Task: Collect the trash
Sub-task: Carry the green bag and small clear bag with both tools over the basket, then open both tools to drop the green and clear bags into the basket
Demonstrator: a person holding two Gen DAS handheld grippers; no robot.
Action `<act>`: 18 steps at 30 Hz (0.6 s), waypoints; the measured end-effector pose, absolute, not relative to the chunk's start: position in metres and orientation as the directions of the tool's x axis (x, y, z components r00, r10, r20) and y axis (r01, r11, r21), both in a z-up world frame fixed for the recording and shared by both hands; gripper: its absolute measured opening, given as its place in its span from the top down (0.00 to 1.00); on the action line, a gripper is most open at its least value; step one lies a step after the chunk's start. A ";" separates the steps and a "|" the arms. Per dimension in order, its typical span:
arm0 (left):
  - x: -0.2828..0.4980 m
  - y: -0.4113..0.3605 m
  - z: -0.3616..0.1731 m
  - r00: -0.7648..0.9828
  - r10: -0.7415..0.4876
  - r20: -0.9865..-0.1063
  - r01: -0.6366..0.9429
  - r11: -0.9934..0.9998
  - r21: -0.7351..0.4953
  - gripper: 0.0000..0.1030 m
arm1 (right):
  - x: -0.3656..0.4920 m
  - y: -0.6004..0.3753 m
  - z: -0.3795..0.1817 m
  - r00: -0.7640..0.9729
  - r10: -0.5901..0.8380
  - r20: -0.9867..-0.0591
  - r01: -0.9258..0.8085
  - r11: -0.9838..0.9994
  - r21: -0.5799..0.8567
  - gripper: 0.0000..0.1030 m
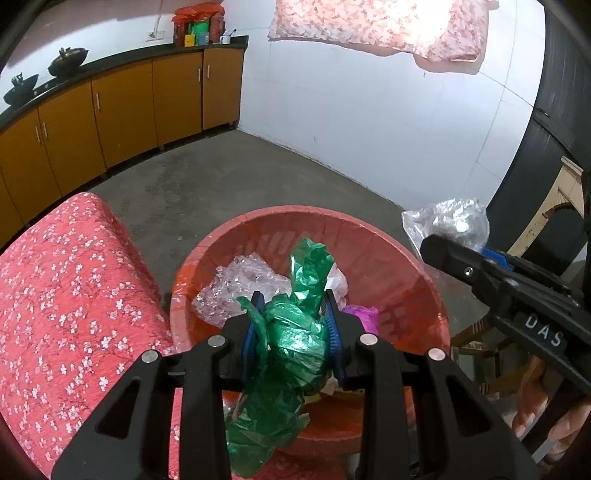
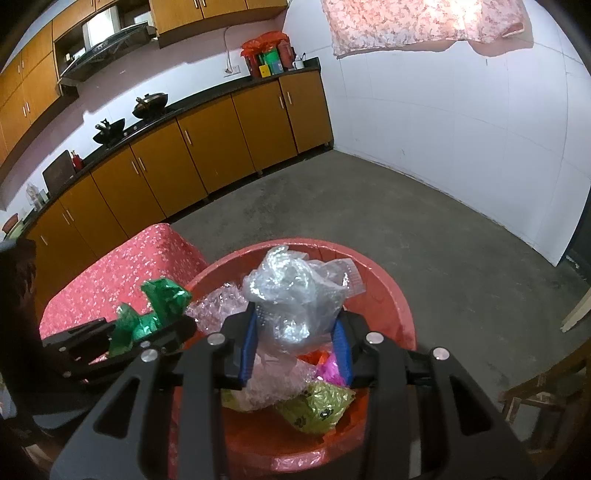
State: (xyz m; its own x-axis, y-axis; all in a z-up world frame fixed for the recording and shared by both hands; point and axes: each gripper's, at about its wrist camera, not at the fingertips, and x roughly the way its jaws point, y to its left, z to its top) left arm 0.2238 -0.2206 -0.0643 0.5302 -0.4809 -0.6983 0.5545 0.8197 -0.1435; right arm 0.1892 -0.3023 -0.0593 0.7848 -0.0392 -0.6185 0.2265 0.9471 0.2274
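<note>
Kitchen setting, grey concrete floor [image 1: 229, 177], white wall, a run of orange-brown cabinets [image 1: 122, 107] under a dark counter; two dark woks [image 1: 68, 59] are seen on the counter and a floral cloth [image 1: 380, 26] is hung high on the wall.

Left wrist view. A red basket [image 1: 417, 280] lined with red plastic is seen on the floor just beside a seat covered in red floral fabric [image 1: 66, 295]. The left gripper [image 1: 293, 332] is held over the near part of the basket; a crumpled green plastic bag [image 1: 295, 343] is clamped between its blue pads [image 1: 248, 347], with loose ends sticking up above the fingers and hanging below them. Inside the basket, clear crinkled plastic [image 1: 240, 284] and a magenta scrap [image 1: 364, 315] are lying. At the right edge the right gripper [image 1: 439, 251] is seen from the side with a clear plastic bag [image 1: 454, 221] at its tip, above the basket's right rim. Fingers of a hand [image 1: 554, 417] are visible under it.

Right wrist view. The same basket [image 2: 399, 314] is seen from above. The clear plastic bag [image 2: 291, 299], balled and shiny, is seated between the right gripper's [image 2: 295, 339] blue pads [image 2: 341, 350] over the basket; the jaws are set moderately apart, and whether the pads press on the bag or merely flank it cannot be told. Below it, bubble wrap [image 2: 273, 384], a yellow-green printed wrapper [image 2: 317, 402] and the magenta scrap [image 2: 328, 369] are lying in the basket. At the left, the left gripper [image 2: 147, 332] is seen with the green bag [image 2: 155, 310] pinched in it, near the basket's left rim, in front of the floral seat [image 2: 122, 266].
</note>
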 end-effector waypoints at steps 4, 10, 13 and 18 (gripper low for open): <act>0.226 -0.218 -0.068 0.524 -0.483 -0.701 0.553 0.819 -0.151 0.64 | 0.187 -0.303 -0.059 0.796 -0.023 -0.604 0.217 0.944 0.249 0.60; 0.228 -0.214 -0.071 0.512 -0.492 -0.705 0.548 0.818 -0.173 0.52 | 0.185 -0.311 -0.060 0.807 0.002 -0.591 0.214 0.931 0.294 0.52; 0.228 -0.212 -0.071 0.513 -0.490 -0.705 0.542 0.821 -0.176 0.50 | 0.184 -0.313 -0.060 0.810 0.002 -0.586 0.214 0.930 0.299 0.47; 0.229 -0.196 -0.070 0.536 -0.471 -0.700 0.509 0.843 -0.177 0.45 | 0.178 -0.314 -0.054 0.824 -0.004 -0.566 0.211 0.930 0.301 0.33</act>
State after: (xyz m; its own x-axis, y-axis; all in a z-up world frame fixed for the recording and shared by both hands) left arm 0.2295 -0.1957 -0.0701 0.5365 -0.4711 -0.7002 0.5085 0.8426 -0.1773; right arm 0.1779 -0.3140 -0.0536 0.8244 -0.0039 -0.5659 0.2110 0.9300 0.3010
